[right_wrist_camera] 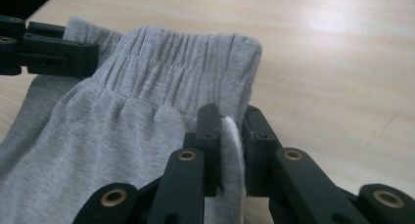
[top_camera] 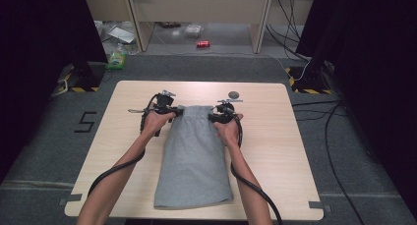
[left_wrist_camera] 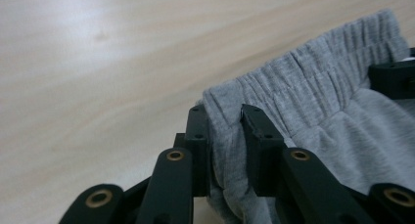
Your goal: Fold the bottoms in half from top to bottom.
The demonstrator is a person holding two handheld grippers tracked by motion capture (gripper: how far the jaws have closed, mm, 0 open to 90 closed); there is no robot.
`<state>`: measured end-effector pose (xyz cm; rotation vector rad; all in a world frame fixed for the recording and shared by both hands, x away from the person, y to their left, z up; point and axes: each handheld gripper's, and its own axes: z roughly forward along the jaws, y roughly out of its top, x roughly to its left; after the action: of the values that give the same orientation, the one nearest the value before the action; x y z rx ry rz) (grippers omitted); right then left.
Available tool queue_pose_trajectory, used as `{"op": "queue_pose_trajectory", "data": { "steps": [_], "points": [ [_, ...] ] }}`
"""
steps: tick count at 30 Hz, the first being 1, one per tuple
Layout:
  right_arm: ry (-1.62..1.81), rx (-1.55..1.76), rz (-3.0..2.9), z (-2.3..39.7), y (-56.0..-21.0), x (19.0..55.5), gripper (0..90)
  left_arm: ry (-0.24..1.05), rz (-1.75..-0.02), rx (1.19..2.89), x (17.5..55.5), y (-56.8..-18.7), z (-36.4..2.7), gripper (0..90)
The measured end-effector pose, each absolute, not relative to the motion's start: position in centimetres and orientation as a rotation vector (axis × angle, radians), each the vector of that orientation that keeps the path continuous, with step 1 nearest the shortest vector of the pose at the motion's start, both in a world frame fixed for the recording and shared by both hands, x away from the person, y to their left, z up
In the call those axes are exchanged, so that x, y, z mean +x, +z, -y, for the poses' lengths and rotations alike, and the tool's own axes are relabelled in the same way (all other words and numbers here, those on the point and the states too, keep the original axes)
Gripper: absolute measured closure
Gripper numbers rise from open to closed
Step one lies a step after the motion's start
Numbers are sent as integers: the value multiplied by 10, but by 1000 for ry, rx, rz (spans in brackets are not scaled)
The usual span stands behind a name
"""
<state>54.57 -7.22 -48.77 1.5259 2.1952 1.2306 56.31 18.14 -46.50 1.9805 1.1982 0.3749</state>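
Your left gripper (left_wrist_camera: 225, 123) and right gripper (right_wrist_camera: 230, 123) each clench a corner of the waistband (top_camera: 196, 110), so the grey shorts (top_camera: 194, 161) stay taut. They lie flat mid-table (top_camera: 275, 136), waistband far

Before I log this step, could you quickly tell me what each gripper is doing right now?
Left gripper: closed on the left corner of the grey shorts' waistband.
Right gripper: closed on the waistband's right corner.
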Motion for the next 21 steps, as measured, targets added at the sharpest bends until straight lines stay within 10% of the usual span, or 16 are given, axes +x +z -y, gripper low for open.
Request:
{"op": "queue_pose_trajectory", "data": {
  "steps": [21],
  "points": [
    [1530,1295,-2160,93,-434,495,802,401,-928,1894,489,-406,-204,741]
  ]
}}
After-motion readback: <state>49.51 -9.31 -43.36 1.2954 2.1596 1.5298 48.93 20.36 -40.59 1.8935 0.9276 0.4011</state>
